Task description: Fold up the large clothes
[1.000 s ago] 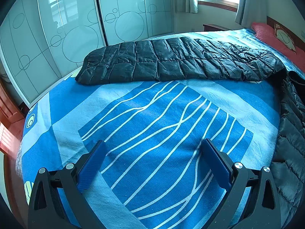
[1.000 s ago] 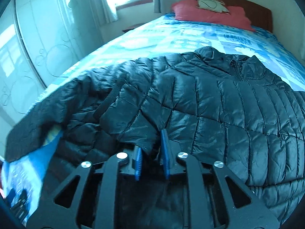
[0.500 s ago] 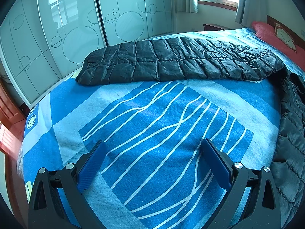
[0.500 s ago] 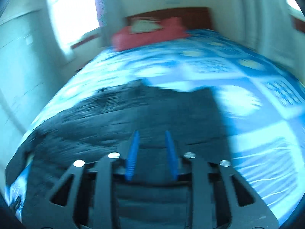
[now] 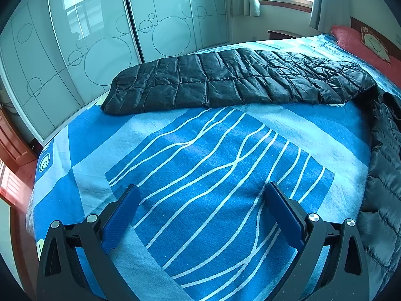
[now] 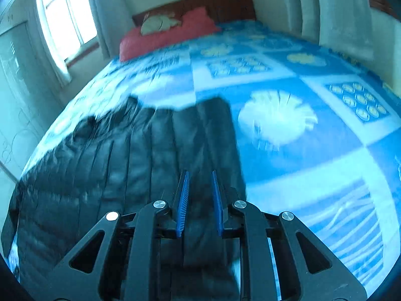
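Note:
A black quilted jacket (image 5: 225, 82) lies across the far side of the blue patterned bed (image 5: 175, 138), and its body runs down the right edge. My left gripper (image 5: 202, 188) hovers open over bare sheet, well short of the jacket, with nothing between its fingers. In the blurred right wrist view the jacket (image 6: 112, 163) spreads flat to the left. My right gripper (image 6: 200, 174) is over the jacket's right edge. Its jaws are narrow and closing, and dark jacket fabric fills the gap and runs back under the fingers.
Glass wardrobe doors (image 5: 87, 50) stand beyond the bed's far left side. A red pillow (image 6: 170, 32) and a wooden headboard (image 6: 220, 2) are at the head of the bed. Curtains (image 6: 338, 12) hang on the right. Blue sheet (image 6: 313, 138) lies right of the jacket.
The right gripper swept sideways and rolled. Its view went from the bunched jacket to the jacket's flat right edge and the bed beyond. The left gripper stayed put.

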`<action>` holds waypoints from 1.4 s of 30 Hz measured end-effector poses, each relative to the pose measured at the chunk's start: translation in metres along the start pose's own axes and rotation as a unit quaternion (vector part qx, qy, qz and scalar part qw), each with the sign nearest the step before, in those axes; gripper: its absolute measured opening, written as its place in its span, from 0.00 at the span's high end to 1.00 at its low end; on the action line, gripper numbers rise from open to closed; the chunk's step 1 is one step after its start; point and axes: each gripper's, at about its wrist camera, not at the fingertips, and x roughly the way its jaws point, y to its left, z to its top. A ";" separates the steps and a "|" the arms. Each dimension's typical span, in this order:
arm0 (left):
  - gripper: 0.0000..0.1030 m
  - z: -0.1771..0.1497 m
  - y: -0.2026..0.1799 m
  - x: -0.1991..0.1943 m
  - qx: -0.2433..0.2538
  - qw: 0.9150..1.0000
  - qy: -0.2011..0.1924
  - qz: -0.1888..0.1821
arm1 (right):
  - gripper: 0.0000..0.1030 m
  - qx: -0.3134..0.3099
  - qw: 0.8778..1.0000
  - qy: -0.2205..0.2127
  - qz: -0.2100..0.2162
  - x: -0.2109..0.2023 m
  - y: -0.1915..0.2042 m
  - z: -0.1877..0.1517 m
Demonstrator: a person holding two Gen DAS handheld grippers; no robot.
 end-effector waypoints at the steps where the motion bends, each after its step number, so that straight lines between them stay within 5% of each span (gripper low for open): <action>1: 0.04 0.000 0.000 0.000 0.000 1.000 0.000 0.000 | 0.82 0.008 1.000 0.019 -0.002 0.015 -0.004 0.000; 3: 0.04 0.000 0.000 0.000 -0.001 1.000 0.001 -0.002 | 0.82 0.017 0.997 0.073 -0.001 0.047 -0.011 -0.004; 8: 0.04 0.000 0.000 0.000 -0.002 1.000 0.001 -0.002 | 0.83 0.009 1.000 0.027 -0.004 0.024 0.001 0.020; 11: 0.04 0.000 0.000 0.000 0.000 1.000 0.000 0.000 | 0.67 -0.017 1.000 -0.007 -0.021 0.027 0.014 0.039; 17: 0.04 0.000 -0.001 0.000 0.000 1.000 0.000 0.000 | 0.64 -0.008 0.997 0.056 -0.048 0.089 0.006 0.038; 20: 0.04 -0.001 0.000 0.000 0.000 1.000 0.000 0.000 | 0.64 -0.007 0.997 0.049 -0.060 0.077 0.012 0.041; 25: 0.04 -0.001 0.000 0.000 -0.003 1.000 0.001 -0.003 | 0.45 -0.033 0.999 0.006 -0.028 0.022 0.045 0.009; 28: 0.04 -0.001 0.001 0.001 -0.005 1.000 0.002 -0.006 | 0.45 -0.041 0.999 0.025 -0.014 0.016 0.062 -0.022; 31: 0.04 0.000 0.003 0.001 -0.006 1.000 0.003 -0.008 | 0.41 -0.073 0.996 0.029 -0.045 0.023 0.074 -0.039; 42: 0.04 0.004 0.013 0.003 -0.019 0.999 0.022 -0.028 | 0.35 -0.083 0.995 0.016 -0.056 0.033 0.077 -0.050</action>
